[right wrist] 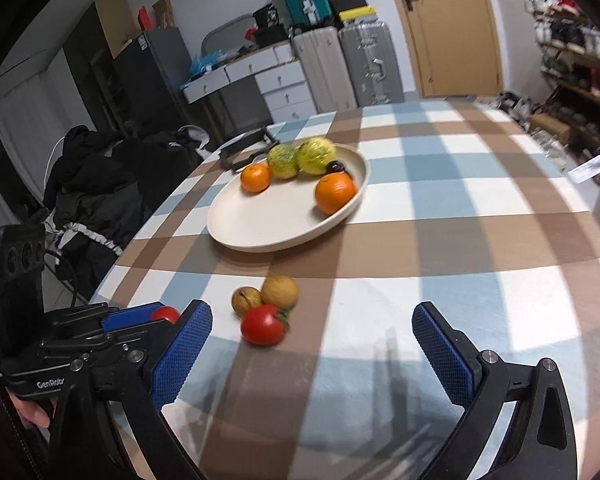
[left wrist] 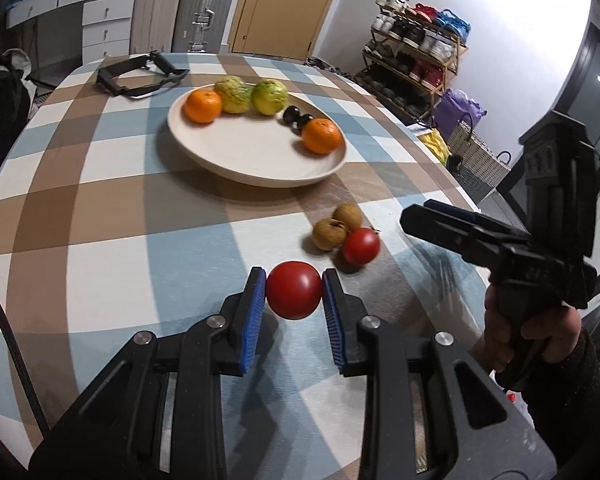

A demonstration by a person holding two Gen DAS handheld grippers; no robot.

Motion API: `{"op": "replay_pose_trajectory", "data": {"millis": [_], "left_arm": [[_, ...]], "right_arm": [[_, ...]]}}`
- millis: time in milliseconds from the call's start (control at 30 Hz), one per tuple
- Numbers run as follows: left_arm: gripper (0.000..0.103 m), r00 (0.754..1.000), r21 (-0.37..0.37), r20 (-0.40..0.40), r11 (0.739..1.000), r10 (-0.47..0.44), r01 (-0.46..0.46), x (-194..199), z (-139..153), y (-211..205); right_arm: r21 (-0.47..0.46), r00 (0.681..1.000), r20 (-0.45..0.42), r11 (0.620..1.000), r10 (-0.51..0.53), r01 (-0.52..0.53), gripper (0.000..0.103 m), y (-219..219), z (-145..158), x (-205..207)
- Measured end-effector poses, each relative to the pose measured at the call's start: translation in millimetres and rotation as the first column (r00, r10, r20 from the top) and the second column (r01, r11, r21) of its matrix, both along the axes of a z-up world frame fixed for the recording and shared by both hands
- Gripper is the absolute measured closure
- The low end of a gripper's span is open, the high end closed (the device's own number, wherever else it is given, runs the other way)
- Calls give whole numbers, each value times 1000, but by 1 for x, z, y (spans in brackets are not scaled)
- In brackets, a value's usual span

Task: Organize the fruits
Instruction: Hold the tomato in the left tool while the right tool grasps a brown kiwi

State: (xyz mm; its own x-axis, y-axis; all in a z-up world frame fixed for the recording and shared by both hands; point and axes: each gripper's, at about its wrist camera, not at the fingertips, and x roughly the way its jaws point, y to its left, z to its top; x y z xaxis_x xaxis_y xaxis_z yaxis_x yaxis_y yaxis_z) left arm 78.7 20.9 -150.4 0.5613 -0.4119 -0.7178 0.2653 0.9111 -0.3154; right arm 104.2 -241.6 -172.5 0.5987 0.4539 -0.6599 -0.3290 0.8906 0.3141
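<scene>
My left gripper [left wrist: 294, 294] is shut on a red tomato [left wrist: 294, 295], held above the checked tablecloth; its tip shows in the right wrist view [right wrist: 165, 313]. A second red tomato [right wrist: 262, 325] lies on the cloth beside two brown round fruits [right wrist: 279, 291]. A cream plate [right wrist: 260, 224] further back holds two oranges [right wrist: 335, 193], two yellow-green fruits [right wrist: 316, 155] and small dark fruits [left wrist: 298, 117]. My right gripper [right wrist: 312, 328] is open and empty, above the cloth just right of the loose tomato.
A black strap-like object [left wrist: 140, 74] lies beyond the plate near the table's far edge. Suitcases and drawers stand behind. A shoe rack [left wrist: 416, 48] is to the right. Dark clothes [right wrist: 100, 184] are piled by the table's left side.
</scene>
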Motion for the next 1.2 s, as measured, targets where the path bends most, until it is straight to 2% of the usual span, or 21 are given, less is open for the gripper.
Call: {"op": "replay_pose_trajectory", "data": {"millis": [100, 167, 200, 233, 300, 467, 567, 600, 633, 900, 1200], "left_arm": [[77, 1000, -5, 0, 1000, 12, -12, 2, -1, 7], [77, 1000, -12, -4, 1000, 16, -16, 5, -2, 12], [77, 1000, -12, -5, 1000, 19, -19, 5, -2, 13], [77, 1000, -13, -6, 1000, 22, -22, 6, -3, 14], [77, 1000, -18, -9, 1000, 24, -24, 7, -4, 16], [77, 1000, -25, -13, 999, 29, -29, 10, -6, 17], [77, 999, -29, -16, 999, 27, -28, 11, -7, 16], [77, 999, -28, -15, 999, 29, -29, 12, -7, 16], [77, 999, -27, -15, 999, 28, -29, 12, -7, 16], [77, 999, -25, -14, 999, 39, -39, 14, -7, 16], [77, 999, -13, 16, 999, 48, -47, 37, 6, 16]], "right_arm": [[39, 999, -35, 999, 9, -8, 2, 5, -5, 13], [69, 998, -61, 998, 8, -3, 7, 8, -9, 22], [77, 997, -74, 997, 10, -4, 16, 9, -11, 25], [80, 996, -84, 997, 12, -5, 19, 10, -13, 28], [82, 994, -109, 997, 12, -3, 20, 12, -18, 33], [102, 991, -134, 995, 27, -13, 36, 17, -23, 40], [102, 989, -141, 994, 45, -30, 55, 21, -24, 42], [103, 988, -146, 994, 50, -35, 65, 23, -25, 42], [107, 987, -152, 993, 60, -43, 68, 25, -26, 43], [134, 982, -173, 990, 73, -49, 75, 27, -32, 45], [182, 991, -125, 983, 56, -33, 76, 14, -21, 43]]}}
